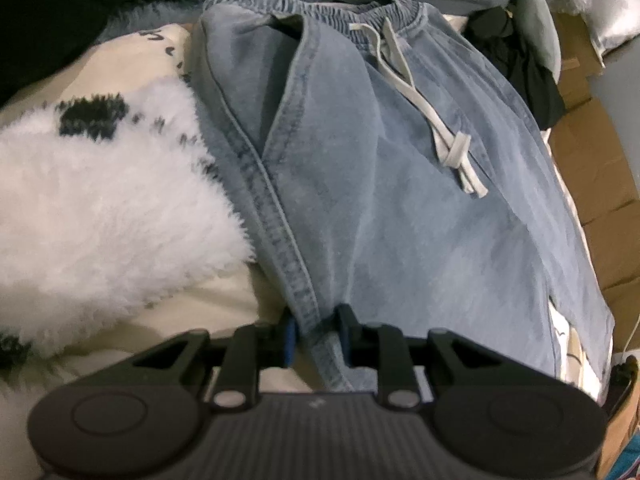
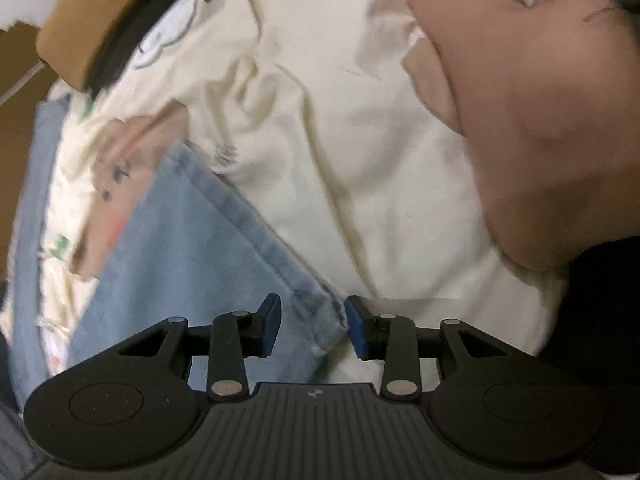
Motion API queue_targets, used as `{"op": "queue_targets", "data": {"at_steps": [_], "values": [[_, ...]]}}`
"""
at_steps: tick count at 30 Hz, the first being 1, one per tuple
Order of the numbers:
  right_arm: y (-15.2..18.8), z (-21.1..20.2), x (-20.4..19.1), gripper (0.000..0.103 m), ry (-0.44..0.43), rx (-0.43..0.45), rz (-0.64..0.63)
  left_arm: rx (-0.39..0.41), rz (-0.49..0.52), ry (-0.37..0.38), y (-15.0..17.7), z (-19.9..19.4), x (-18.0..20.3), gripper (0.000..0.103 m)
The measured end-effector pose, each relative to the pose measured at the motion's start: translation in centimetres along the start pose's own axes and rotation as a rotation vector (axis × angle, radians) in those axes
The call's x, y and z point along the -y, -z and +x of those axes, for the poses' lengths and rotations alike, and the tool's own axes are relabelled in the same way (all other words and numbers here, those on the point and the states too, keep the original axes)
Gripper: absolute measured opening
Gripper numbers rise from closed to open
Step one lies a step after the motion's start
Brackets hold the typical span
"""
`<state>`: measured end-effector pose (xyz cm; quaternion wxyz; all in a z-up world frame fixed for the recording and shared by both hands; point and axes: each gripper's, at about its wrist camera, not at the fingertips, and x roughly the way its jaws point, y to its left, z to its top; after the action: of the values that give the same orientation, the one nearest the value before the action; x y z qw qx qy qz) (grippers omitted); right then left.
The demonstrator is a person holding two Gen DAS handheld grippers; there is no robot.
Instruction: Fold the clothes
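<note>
Light-blue denim drawstring trousers (image 1: 400, 200) lying on cream printed bedding (image 2: 340, 140), side seam pinched in left gripper (image 1: 314, 334), hem corner between half-open right gripper (image 2: 312, 326): worth lifting both evenly.

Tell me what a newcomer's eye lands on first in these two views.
The light blue denim trousers with a white drawstring fill the left wrist view, their seam pinched in the left claw. Beside them lies a fluffy white and black fabric. In the right view, the right claw straddles a denim hem corner.
</note>
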<state>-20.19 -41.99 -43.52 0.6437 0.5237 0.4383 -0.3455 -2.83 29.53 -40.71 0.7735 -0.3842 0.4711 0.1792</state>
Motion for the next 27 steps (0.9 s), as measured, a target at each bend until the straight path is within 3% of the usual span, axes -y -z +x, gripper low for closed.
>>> {"op": "queue_targets", "data": {"at_steps": [7,8,9,12,21,27], "values": [[1.1,1.9,-1.6,0.040,0.034,-0.075,-0.126,0.016,-0.107,0.063,0.3,0.1,-1.4,0.023],[1.1,1.8,-1.6,0.031,0.042,-0.074,-0.130,0.018,-0.129,0.076,0.3,0.0,-1.8,0.023],[1.0,1.8,-1.5,0.015,0.049,-0.077,-0.117,0.020,-0.151,0.089,0.3,-0.1,-2.2,0.022],[0.7,1.3,-1.6,0.011,0.056,-0.081,-0.103,0.021,-0.220,0.114,0.3,-0.6,-3.7,0.021],[0.4,-2.0,-5.7,0.008,0.215,-0.075,-0.276,-0.012,-0.116,0.051,-1.0,-0.8,-1.1,0.006],[0.5,-2.9,-6.3,0.008,0.299,-0.097,-0.314,-0.031,-0.032,0.032,-1.5,-2.3,0.0,0.005]]}}
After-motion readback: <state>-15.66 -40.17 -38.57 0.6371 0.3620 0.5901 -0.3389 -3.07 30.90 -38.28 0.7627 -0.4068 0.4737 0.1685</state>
